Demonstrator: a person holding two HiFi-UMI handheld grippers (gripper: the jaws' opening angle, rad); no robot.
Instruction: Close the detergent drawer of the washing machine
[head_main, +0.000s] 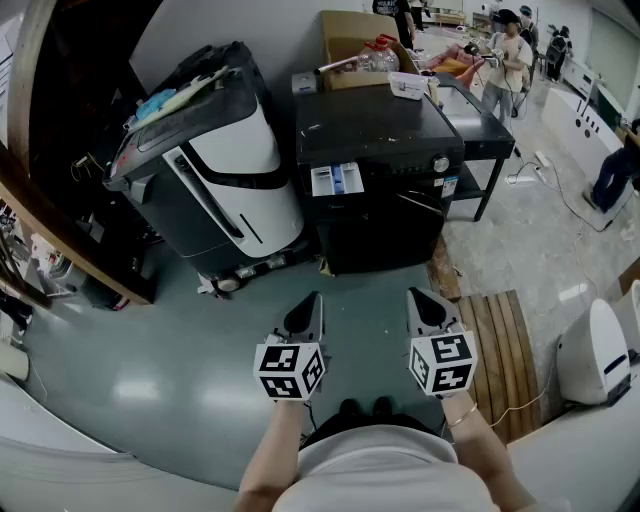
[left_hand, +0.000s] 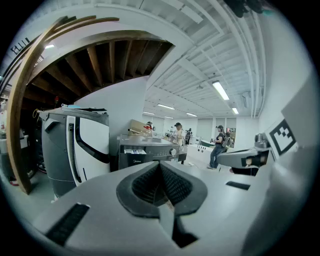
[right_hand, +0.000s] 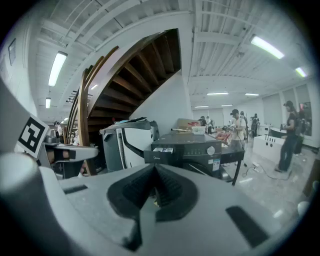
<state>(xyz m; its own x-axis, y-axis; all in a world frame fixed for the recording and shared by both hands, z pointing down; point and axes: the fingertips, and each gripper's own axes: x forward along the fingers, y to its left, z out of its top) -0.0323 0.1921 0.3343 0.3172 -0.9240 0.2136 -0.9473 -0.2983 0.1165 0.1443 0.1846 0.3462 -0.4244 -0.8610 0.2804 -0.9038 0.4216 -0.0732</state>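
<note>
both pairs of jaws are clenched shut on nothing, as the left gripper (left_hand: 161, 167) and right gripper (right_hand: 155, 170) views show. the detergent drawer (right_hand: 159, 153) juts from the washing machine (right_hand: 195, 150), well ahead of the jaws and just above their tips. only the head view looks down into the drawer's open top, ahead of and between both jaw tips.

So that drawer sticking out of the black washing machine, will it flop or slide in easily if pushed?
The detergent drawer looks like rigid plastic with divided compartments, so probably stiff, not floppy. It juts squarely from the washing machine front, so a light push likely slides it in. The bulky machine seems unlikely to shift.
</note>
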